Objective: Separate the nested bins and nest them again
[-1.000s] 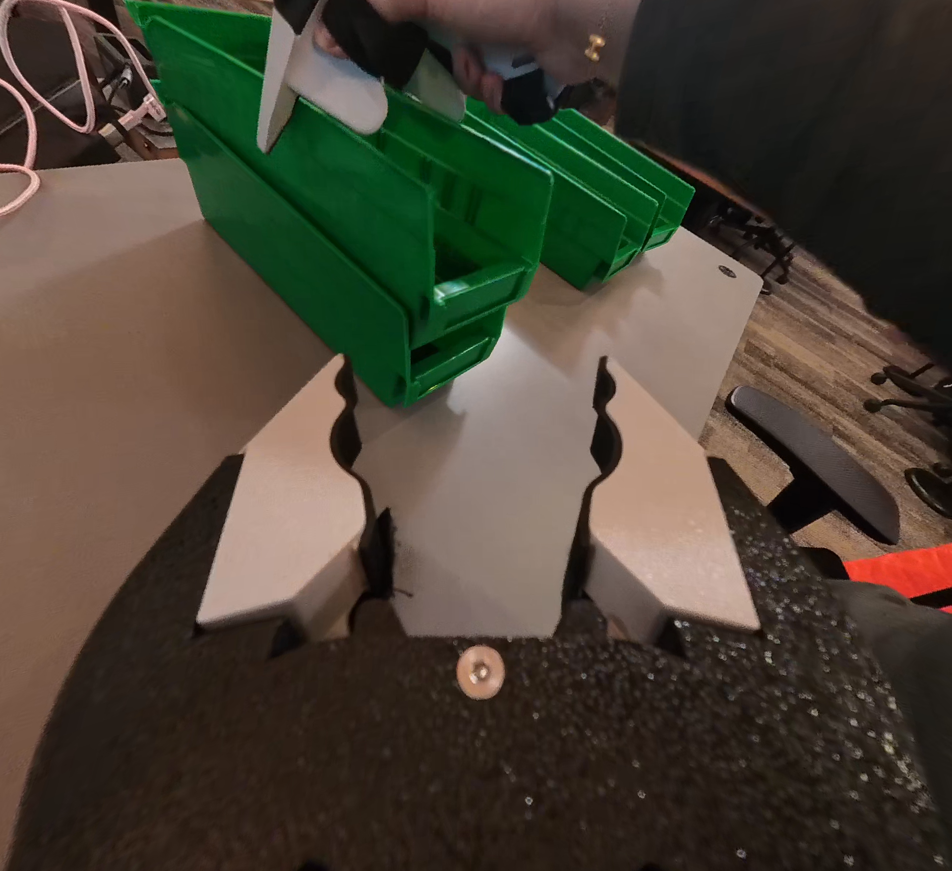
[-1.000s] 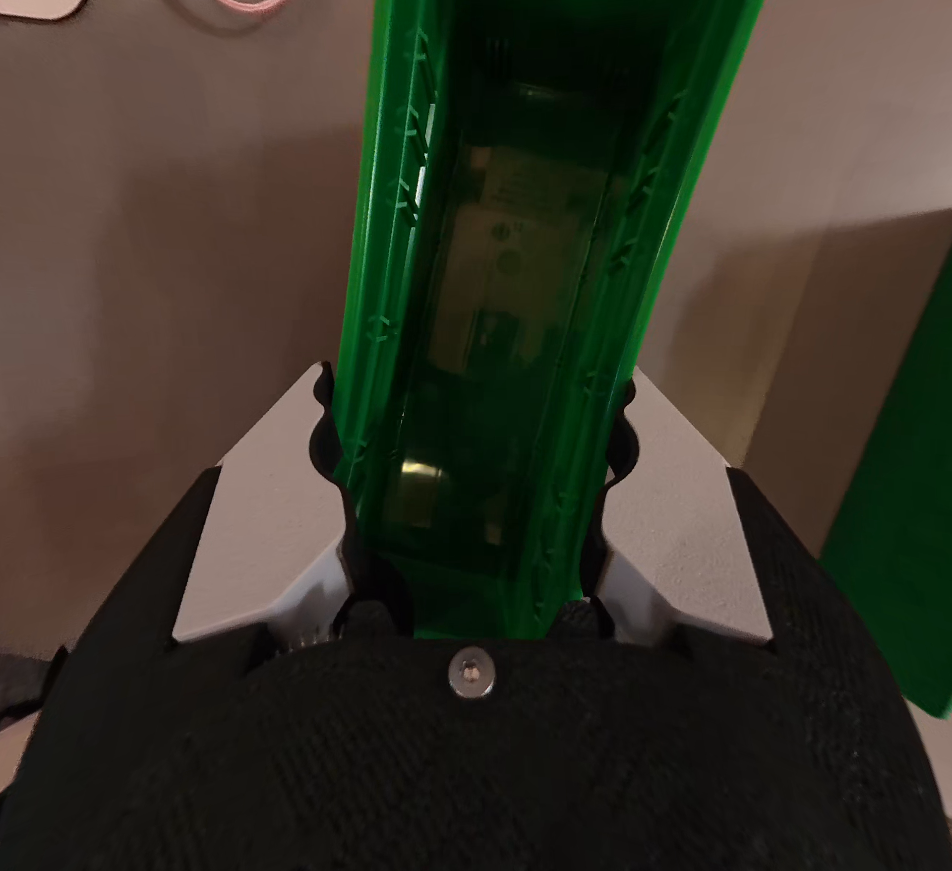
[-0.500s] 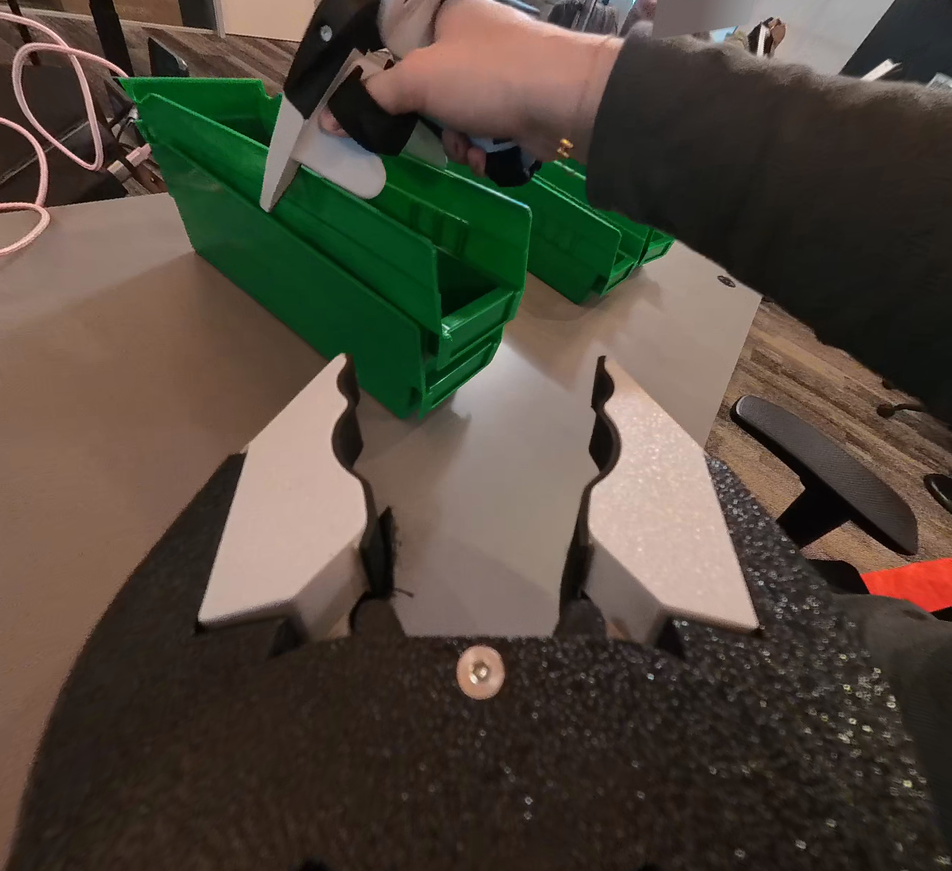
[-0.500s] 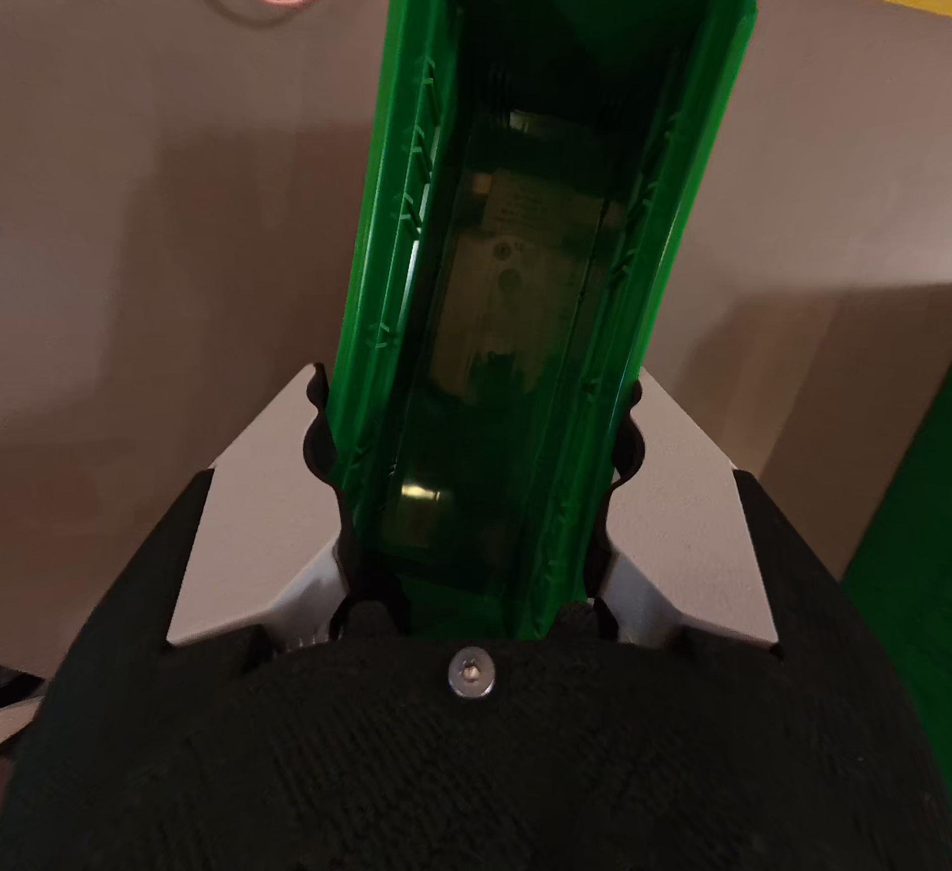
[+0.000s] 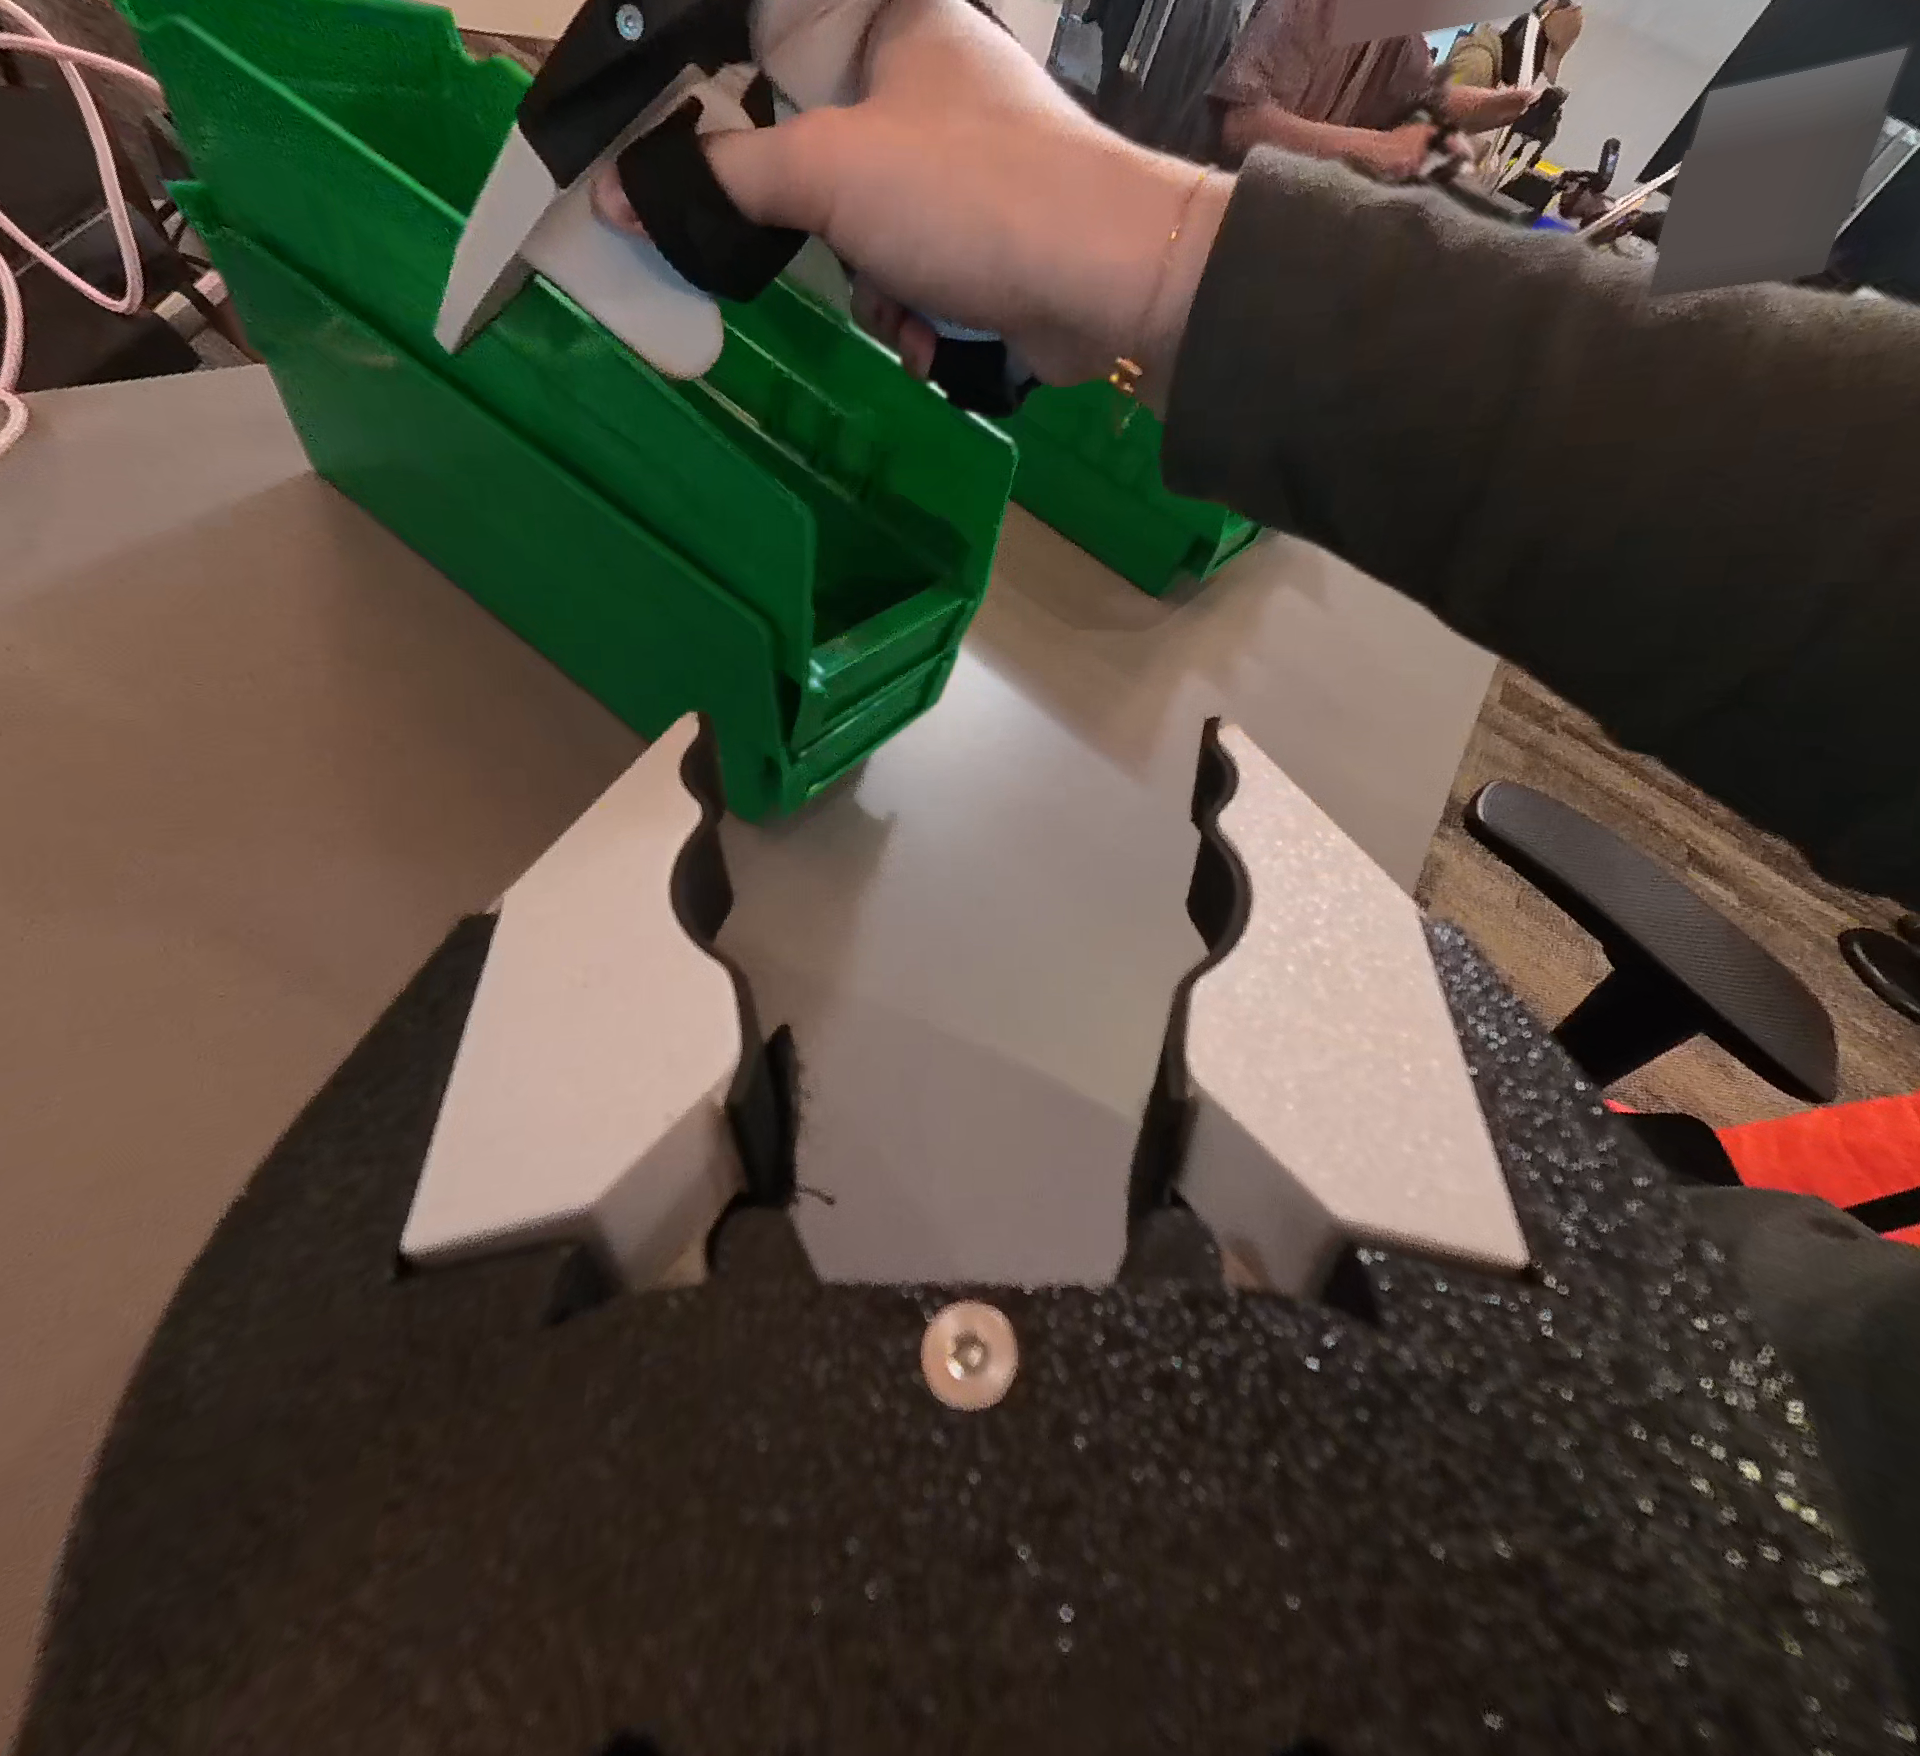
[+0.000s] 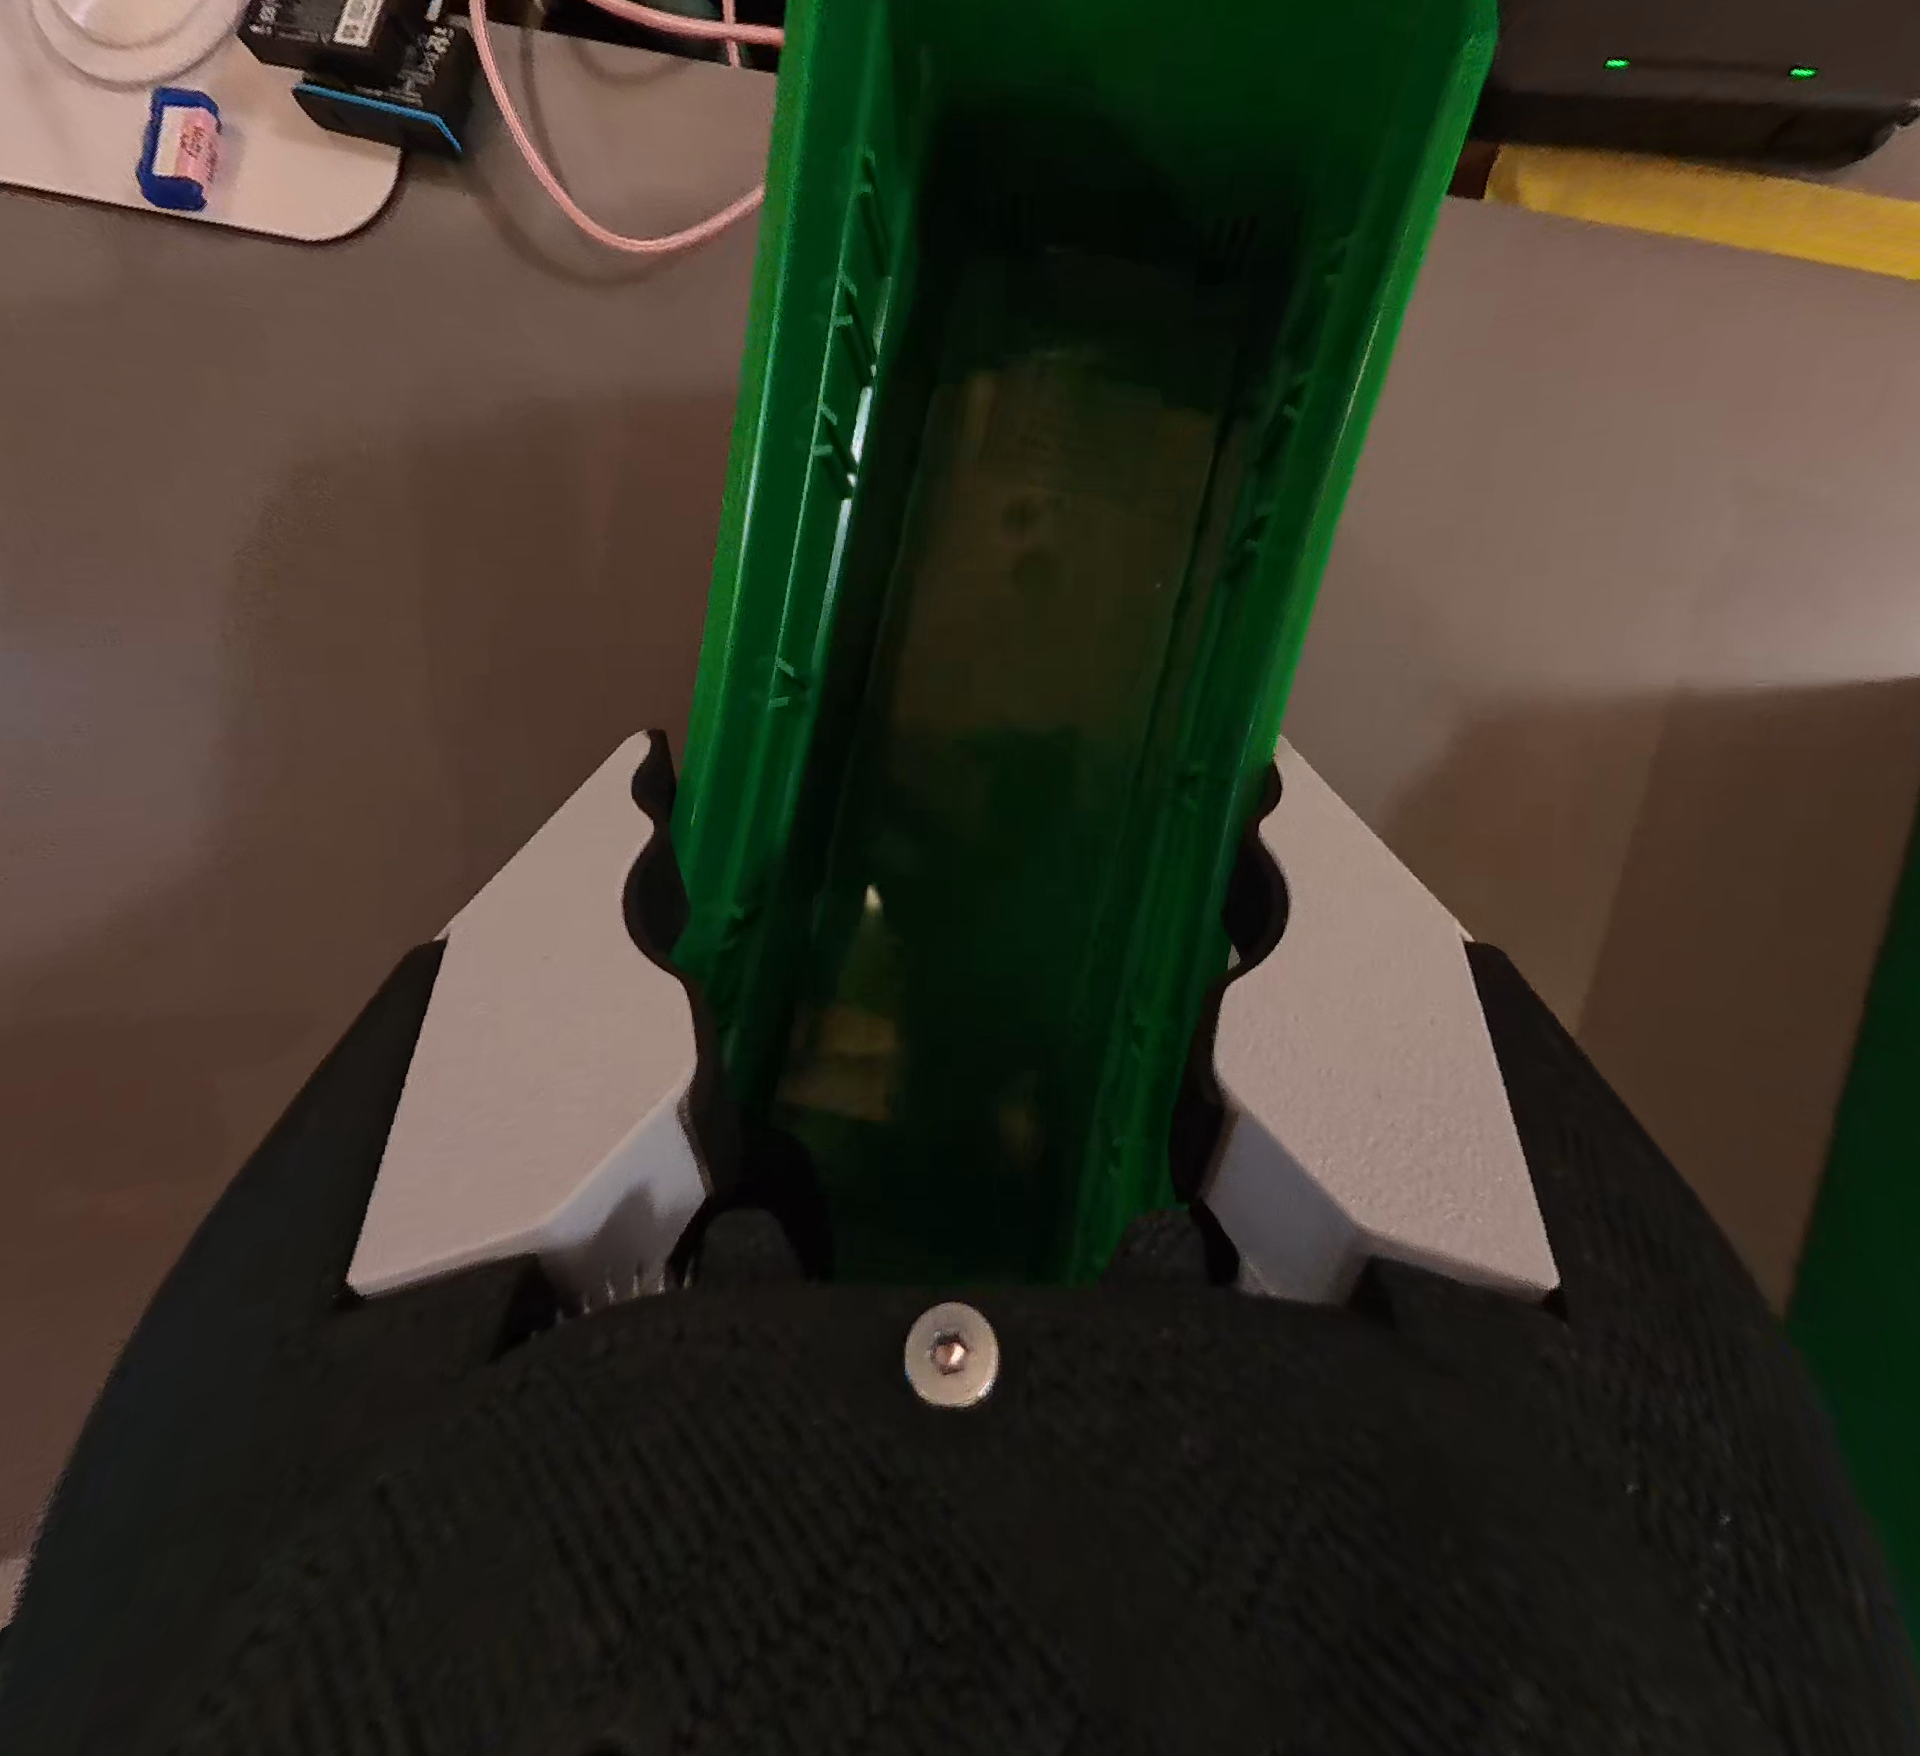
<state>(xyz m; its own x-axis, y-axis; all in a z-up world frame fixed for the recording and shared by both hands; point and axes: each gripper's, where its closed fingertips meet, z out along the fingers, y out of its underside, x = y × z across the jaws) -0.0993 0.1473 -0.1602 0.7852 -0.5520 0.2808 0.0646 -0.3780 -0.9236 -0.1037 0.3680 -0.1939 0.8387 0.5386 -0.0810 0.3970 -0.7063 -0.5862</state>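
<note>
Clamped across both side walls by the right gripper (image 6: 956, 958), the inner green bin (image 5: 623, 418) has been tilted up at its far end from the outer bin (image 5: 499, 522) on the grey table (image 5: 208, 771), so separation is judged underway; the left gripper (image 5: 956, 885) is held open, empty.

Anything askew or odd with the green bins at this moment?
Yes: the upper green bin sits tilted in the lower bin, far end raised, near end seated. That fits the right gripper spanning its walls. The left gripper is open and empty.
</note>
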